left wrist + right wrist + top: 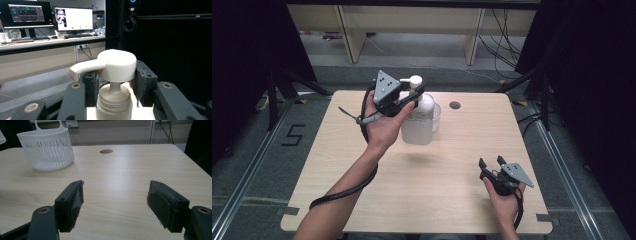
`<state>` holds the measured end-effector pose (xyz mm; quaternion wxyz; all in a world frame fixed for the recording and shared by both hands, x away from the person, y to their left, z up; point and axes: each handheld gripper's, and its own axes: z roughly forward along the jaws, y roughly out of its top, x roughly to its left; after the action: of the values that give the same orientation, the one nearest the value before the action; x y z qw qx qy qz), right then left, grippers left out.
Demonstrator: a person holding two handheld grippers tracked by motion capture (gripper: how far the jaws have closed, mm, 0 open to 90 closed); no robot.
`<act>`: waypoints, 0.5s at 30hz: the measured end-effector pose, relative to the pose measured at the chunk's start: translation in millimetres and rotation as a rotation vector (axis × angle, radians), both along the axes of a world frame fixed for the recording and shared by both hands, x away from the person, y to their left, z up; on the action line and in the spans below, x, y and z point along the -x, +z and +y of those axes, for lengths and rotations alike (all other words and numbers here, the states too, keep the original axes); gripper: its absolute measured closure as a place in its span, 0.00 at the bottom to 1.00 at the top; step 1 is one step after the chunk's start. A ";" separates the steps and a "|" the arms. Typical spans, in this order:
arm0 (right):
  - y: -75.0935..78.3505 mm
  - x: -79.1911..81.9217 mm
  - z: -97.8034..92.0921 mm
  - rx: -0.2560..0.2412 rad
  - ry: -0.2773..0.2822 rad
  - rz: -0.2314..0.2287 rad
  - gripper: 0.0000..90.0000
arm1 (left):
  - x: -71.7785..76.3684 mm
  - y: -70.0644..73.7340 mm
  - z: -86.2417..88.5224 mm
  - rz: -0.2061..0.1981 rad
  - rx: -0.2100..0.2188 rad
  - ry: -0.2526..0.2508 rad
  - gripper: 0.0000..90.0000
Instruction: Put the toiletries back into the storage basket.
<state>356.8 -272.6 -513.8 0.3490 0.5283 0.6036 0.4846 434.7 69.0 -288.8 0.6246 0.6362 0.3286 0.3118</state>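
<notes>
High view: left tool (408, 100) clamps unlabelled pump bottle (418, 122); right tool (493, 162) gapes wide, holding nothing.

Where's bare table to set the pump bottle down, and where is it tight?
The table lies bare left of the left tongs, which grip the bottle, and across the middle up to the right tongs. The strip between basket and hole is free too. It is tight around the basket.
</notes>
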 end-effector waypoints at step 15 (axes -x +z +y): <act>-0.5 0.3 1.0 -0.026 -0.006 -0.007 0.33 | -8.0 10.5 1.7 -0.017 0.017 0.011 0.66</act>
<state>356.5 -271.5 -514.3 0.3456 0.5328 0.5945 0.4933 442.7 70.7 -278.3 0.6312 0.6263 0.3293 0.3176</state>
